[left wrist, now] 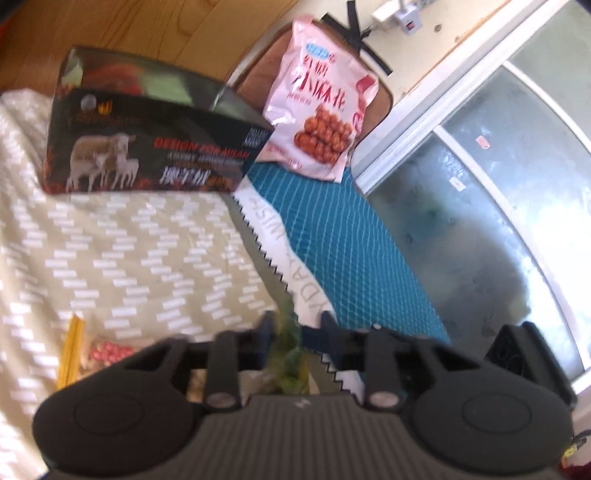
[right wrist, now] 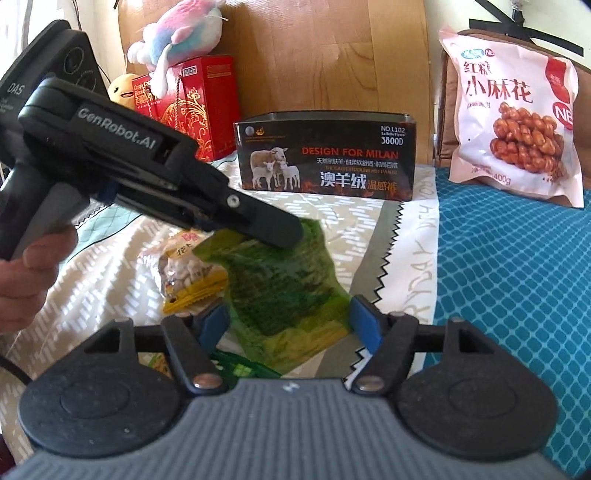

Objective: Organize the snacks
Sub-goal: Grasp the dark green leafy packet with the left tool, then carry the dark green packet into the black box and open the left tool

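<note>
- Left claw: jaws drawn close, pads pressing on the upper edge of the green snack bag. In the right wrist view, the left claw enters from the left and its tip sits on the far end of that bag. A hand grips its handle at the left edge.
- Right claw: jaws stand apart, one blue pad on each side of the near end of the green snack bag. Whether the pads touch the bag cannot be told; no clamping is visible.
- Green snack bag: lies on the bed, across the seam between the beige patterned bedspread and the white strip with a zigzag edge, between the two claws.
- Yellow peanut packet: lies on the beige bedspread, just left of the green bag and touching it. In the left wrist view, it shows at the near left.
- Black box with sheep print: stands upright at the far side of the bedspread, top open.
- Pink twist-snack bag: leans upright at the far right, its base on the teal mat.
- Red gift box: stands far left, beside the black box, with a plush toy on top.
</note>
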